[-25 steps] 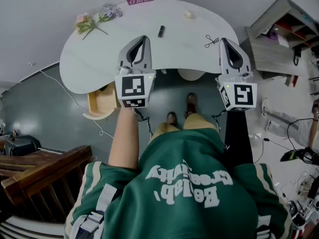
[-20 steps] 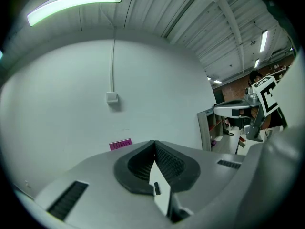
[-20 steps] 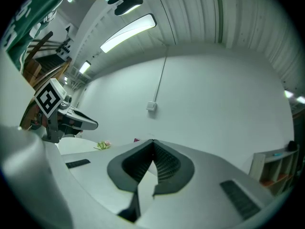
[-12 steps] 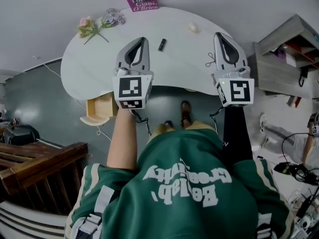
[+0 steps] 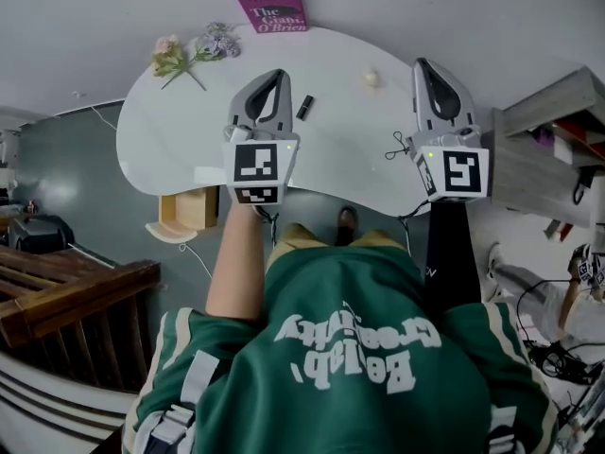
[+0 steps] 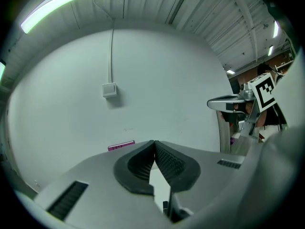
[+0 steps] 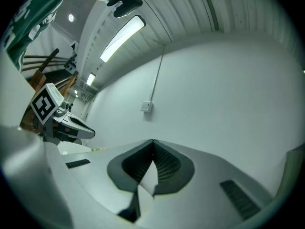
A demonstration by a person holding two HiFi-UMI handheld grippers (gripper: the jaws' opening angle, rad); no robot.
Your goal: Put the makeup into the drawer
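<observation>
Makeup [image 5: 304, 108] lies just right of the closed left gripper [image 5: 276, 76]

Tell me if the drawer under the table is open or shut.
Open: the wooden drawer juts out past the white table edge, its inside visible from above.

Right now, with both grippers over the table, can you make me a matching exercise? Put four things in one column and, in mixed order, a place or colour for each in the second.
Things:
1. book
2. flowers
3. scissors
4. drawer

Places or colours:
A. pulled open under the table's near left edge
B. magenta, by the wall
C. beside the right gripper
D. far left of the tabletop

Pairs: 1-B, 2-D, 3-C, 4-A
</observation>
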